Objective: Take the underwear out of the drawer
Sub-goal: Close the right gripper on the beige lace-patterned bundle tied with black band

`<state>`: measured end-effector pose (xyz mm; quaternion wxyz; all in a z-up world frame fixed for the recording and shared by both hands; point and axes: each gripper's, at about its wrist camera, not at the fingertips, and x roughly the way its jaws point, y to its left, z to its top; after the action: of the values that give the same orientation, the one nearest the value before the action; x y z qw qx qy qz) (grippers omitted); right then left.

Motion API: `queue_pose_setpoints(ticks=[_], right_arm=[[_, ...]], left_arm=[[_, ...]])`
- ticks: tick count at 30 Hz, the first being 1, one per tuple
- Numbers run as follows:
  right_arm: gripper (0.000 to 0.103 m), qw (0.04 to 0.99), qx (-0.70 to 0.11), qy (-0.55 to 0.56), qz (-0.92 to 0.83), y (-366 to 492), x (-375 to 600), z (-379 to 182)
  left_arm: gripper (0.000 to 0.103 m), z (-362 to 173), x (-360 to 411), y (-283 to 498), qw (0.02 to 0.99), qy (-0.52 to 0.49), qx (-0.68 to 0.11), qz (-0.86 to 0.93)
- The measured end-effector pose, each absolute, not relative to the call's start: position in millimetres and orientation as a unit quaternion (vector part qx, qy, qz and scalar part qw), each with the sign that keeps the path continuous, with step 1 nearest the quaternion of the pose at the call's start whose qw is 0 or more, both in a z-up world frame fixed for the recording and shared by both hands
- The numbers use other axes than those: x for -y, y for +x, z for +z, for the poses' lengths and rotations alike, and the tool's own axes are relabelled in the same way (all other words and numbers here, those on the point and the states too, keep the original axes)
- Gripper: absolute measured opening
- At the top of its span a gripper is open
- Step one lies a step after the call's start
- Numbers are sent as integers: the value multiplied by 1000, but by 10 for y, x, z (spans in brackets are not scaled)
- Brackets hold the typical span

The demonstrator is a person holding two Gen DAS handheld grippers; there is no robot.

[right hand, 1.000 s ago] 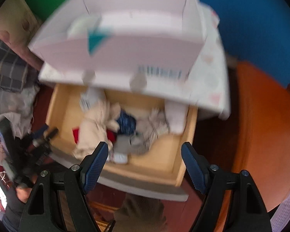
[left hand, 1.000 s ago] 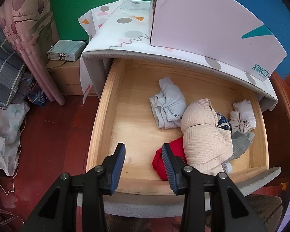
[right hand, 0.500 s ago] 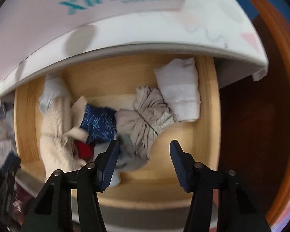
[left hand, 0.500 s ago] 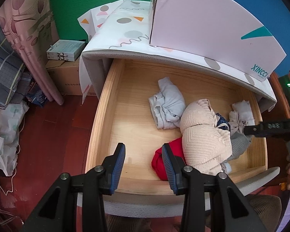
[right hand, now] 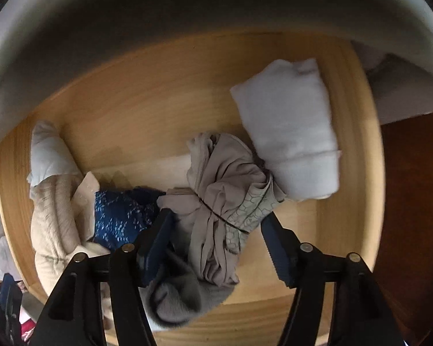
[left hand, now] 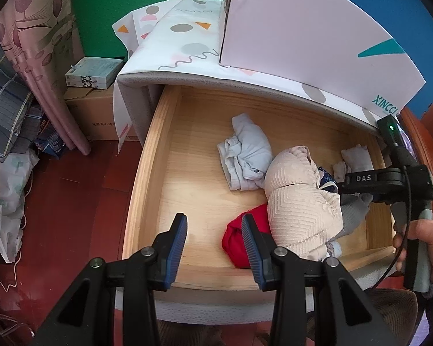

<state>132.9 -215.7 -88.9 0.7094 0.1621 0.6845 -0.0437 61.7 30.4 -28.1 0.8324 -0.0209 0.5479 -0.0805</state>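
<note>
at the far left, a pink patterned curtain (left hand: 40, 66) is hanging beside a cardboard box (left hand: 92, 115) that is carrying a small white carton (left hand: 93, 72). next to them the wooden drawer (left hand: 147, 178) is standing pulled out beneath a desk top covered in a patterned white sheet (left hand: 184, 49), and a big white box (left hand: 303, 37) with a teal mark is sitting on that sheet.

the left hand-held gripper (left hand: 213, 239) is hovering over the drawer's near edge, its blue-padded jaws standing a little apart with nothing between them; only bare wood is showing in the gap.

inside the drawer, going rightward, a pale blue garment (left hand: 245, 152) is lying on the floor of the drawer, then a red piece (left hand: 245, 236) is peeking from under a cream ribbed bundle (left hand: 300, 201), and a dark blue speckled piece (right hand: 118, 219) is lying tucked against that bundle.

further right, the right hand-held gripper (right hand: 216, 227) is pointing down into the pile, held by a hand (left hand: 430, 242) at the drawer's right end. its jaws have just been opening and are standing apart on either side of a bunched beige piece of underwear (right hand: 222, 190), which is lying between the blue pads; whether the pads are pressing on it cannot be told. a grey sock-like piece (right hand: 182, 297) is lying just below it, and a folded white cloth (right hand: 291, 132) is touching the beige piece on the right.
</note>
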Motion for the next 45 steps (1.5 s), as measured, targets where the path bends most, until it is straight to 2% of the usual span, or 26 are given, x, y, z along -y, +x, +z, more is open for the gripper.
queue_pose_setpoints(ticks=[3,10,16,35,40,45], right_arm=[[62,718,-677,155,-44,1368,2171,-899],[50,726,-676,123,-30,1233,2138,-882],[46,728,-680,86,-33,1055,2076,-772],[45,745,-666,26,26,566,1978,51],[45,726,-686,1,41,486,1916,-96],[47,726,-686,22,42,471,2000,-277]], left_arm=[[40,-288,-302,625,831,-20,-549,-80],[40,-300,-286,629,831,-13,-551,-76],[40,-300,-296,627,832,-10,-550,-71],[40,-313,-273,622,829,2,-553,-83],[40,-365,-200,643,811,6,-572,-120],[40,-382,-98,657,798,13,-586,-141]])
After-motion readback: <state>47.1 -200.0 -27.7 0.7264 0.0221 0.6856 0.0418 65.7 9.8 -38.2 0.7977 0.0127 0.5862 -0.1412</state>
